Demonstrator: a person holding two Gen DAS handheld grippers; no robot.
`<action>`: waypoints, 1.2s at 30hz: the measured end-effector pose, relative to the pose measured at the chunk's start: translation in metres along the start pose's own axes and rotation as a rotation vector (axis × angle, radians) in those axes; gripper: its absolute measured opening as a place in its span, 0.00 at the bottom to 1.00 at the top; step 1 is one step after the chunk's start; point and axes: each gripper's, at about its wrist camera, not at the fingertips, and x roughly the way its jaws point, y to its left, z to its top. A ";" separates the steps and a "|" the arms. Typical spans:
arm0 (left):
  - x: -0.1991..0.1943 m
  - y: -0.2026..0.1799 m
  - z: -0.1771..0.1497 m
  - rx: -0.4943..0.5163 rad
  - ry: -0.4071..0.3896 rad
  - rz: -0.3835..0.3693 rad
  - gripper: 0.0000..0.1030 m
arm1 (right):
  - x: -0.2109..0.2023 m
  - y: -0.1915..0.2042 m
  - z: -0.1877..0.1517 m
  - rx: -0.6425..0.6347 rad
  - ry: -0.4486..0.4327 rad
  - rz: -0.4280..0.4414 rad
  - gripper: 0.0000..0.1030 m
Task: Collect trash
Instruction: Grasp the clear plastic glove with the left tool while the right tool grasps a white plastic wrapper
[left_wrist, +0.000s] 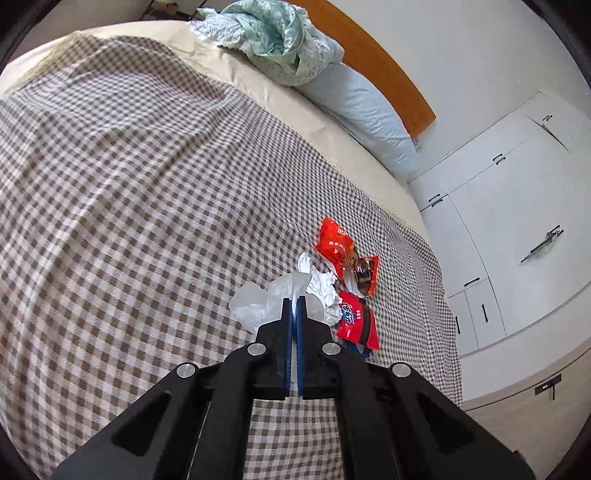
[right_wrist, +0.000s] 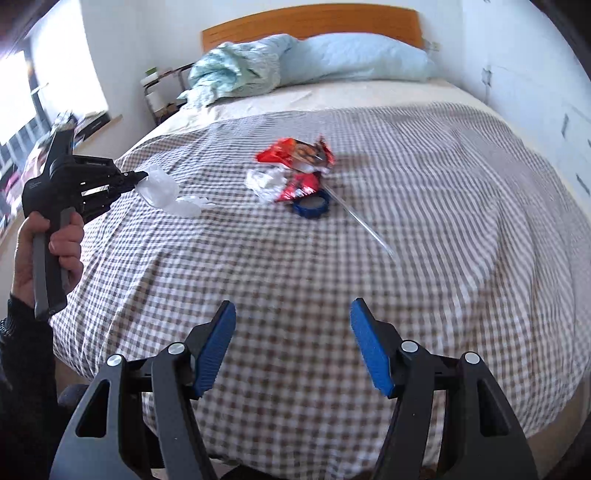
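My left gripper (left_wrist: 295, 300) is shut on a clear plastic glove (left_wrist: 258, 299) and holds it above the checked bedspread; it also shows in the right wrist view (right_wrist: 138, 176) with the glove (right_wrist: 166, 194) hanging from it. A trash pile lies on the bed: an orange snack wrapper (left_wrist: 338, 245), crumpled white paper (left_wrist: 321, 284), a red wrapper (left_wrist: 356, 317). In the right wrist view the pile has the orange wrapper (right_wrist: 295, 153), white paper (right_wrist: 264, 181), red wrapper (right_wrist: 301, 186), a blue tape ring (right_wrist: 312, 205) and a clear straw (right_wrist: 364, 227). My right gripper (right_wrist: 291, 321) is open and empty above the bed's near part.
The bed (right_wrist: 406, 258) has a checked cover, a blue pillow (right_wrist: 354, 59) and a bunched green blanket (right_wrist: 236, 70) at the wooden headboard (right_wrist: 310, 18). White cupboards (left_wrist: 498, 221) stand beside the bed. A side table (right_wrist: 162, 88) stands at the far left.
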 end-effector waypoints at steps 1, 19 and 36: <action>-0.001 0.000 -0.002 0.033 -0.001 0.022 0.00 | 0.005 0.009 0.009 -0.034 -0.003 -0.006 0.61; 0.003 0.055 0.012 -0.034 0.024 -0.027 0.00 | 0.266 0.052 0.164 -0.043 0.260 0.041 0.24; -0.059 -0.092 -0.065 0.300 0.048 -0.109 0.00 | -0.011 0.008 0.097 -0.063 -0.022 -0.018 0.05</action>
